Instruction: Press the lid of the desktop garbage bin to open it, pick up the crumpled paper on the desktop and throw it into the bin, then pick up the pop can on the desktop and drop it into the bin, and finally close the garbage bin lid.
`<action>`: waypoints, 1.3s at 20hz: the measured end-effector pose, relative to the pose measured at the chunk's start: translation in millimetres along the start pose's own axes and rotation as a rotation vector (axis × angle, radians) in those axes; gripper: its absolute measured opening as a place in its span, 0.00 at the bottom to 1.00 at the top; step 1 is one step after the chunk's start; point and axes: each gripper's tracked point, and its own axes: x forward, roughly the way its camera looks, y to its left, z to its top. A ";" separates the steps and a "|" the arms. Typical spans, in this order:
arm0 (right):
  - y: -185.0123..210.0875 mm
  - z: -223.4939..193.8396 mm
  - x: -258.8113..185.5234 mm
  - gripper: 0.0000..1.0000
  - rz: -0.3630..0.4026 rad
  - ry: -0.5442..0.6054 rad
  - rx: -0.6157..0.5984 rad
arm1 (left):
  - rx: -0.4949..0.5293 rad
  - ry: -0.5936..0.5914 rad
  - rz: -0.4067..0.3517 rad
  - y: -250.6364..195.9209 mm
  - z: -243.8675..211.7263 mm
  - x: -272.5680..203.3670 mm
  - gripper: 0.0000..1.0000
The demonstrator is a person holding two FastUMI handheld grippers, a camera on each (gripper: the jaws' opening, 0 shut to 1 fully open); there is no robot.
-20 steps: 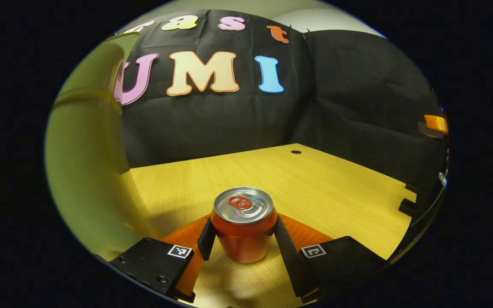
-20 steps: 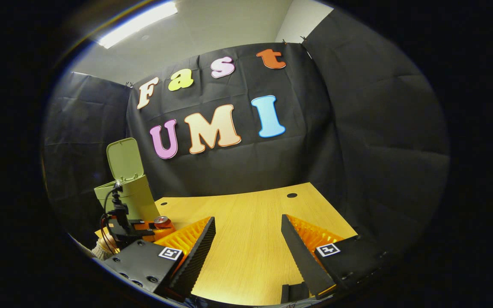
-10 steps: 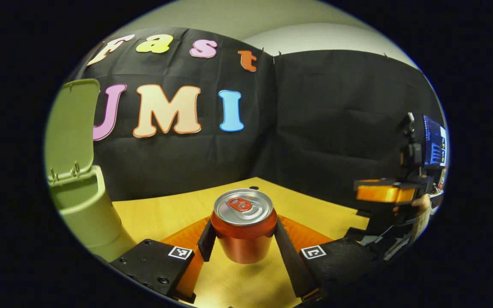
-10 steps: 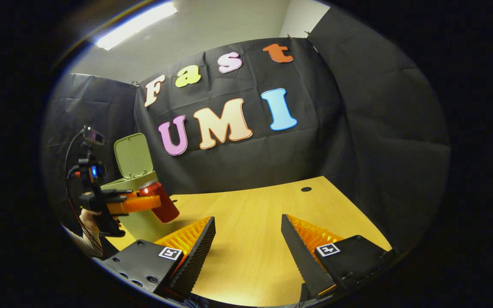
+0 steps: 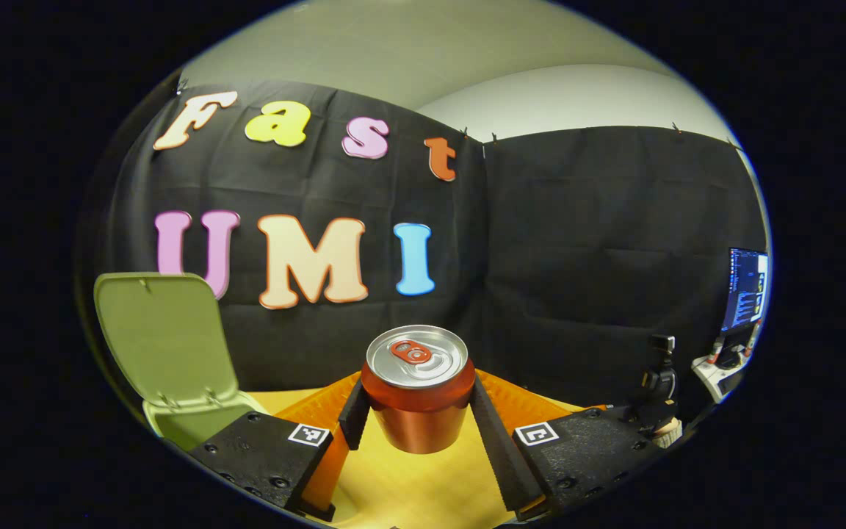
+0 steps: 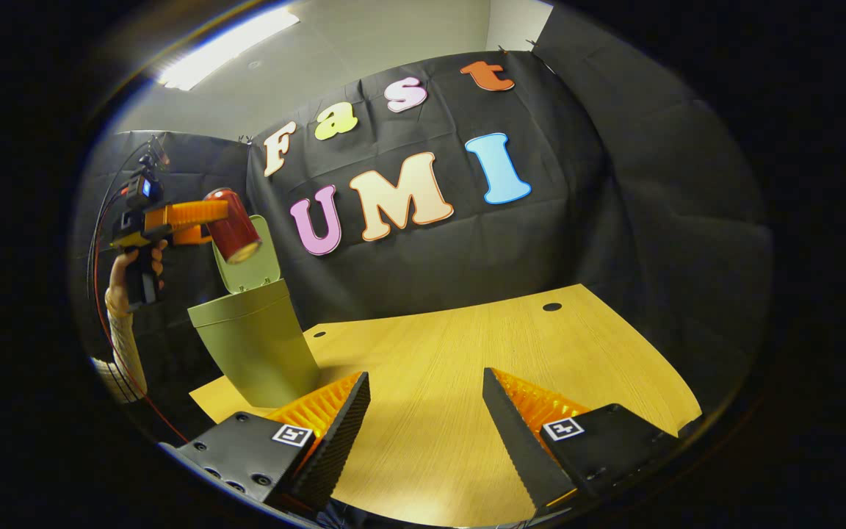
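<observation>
Above the open bin (image 6: 254, 345), at the far left of the right gripper view, one pop can (image 6: 233, 215) hangs in the air, clamped between the fingers of the left gripper (image 6: 206, 214); a hand (image 6: 133, 275) with a sleeve below it holds that gripper. One can, one bin and two grippers can be counted. From the left gripper view the can (image 5: 418, 386) sits upright between the gripper's own two fingers, both pressing on its sides, its silver top and pull tab facing up, and the left gripper (image 5: 417, 411) carries it clear of the table (image 5: 408, 492). The bin's lid (image 5: 162, 338) stands raised at the near left, hinged above the rim; what lies inside the bin cannot be told.

Low in the right gripper view, the right gripper (image 6: 427, 419) hovers over the table (image 6: 467, 345) with its jaws wide apart and nothing between them. The bin stands on the table's far left corner; the wooden top has two small round holes near its far edge. Black cloth walls close the booth, a light strip (image 6: 225, 44) shines on the ceiling, and a lit monitor (image 5: 745, 288) shows at the far right of the left gripper view.
</observation>
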 end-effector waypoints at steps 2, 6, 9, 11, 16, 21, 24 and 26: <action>-1.0 -4.4 1.5 0.97 0.008 0.008 0.007 | 0.000 -0.016 0.073 29.1 20.1 -14.7 0.76; -0.2 -5.8 4.9 0.98 0.020 0.008 0.010 | -0.008 -0.011 0.239 95.2 28.9 -45.9 0.76; 4.4 -4.7 6.7 0.98 0.029 0.010 0.013 | -0.024 0.063 0.323 130.4 -2.8 -61.9 0.76; 9.6 -6.1 7.2 0.98 0.033 0.014 0.007 | -0.053 0.115 0.339 144.7 -26.5 -67.8 0.76; 18.3 -10.2 1.8 0.98 0.024 0.039 -0.016 | -0.113 0.171 0.403 185.0 -63.3 -75.6 0.78; 19.1 -12.7 -2.0 0.98 0.006 0.034 -0.006 | -0.059 0.136 0.447 204.5 -46.7 -82.0 0.90; 19.6 -23.6 1.1 0.97 0.000 0.049 0.003 | -0.028 0.091 0.456 207.5 -12.2 -80.3 0.90; 19.1 -35.6 5.5 0.97 0.001 0.073 0.011 | -0.040 0.054 0.448 209.1 16.3 -73.9 0.87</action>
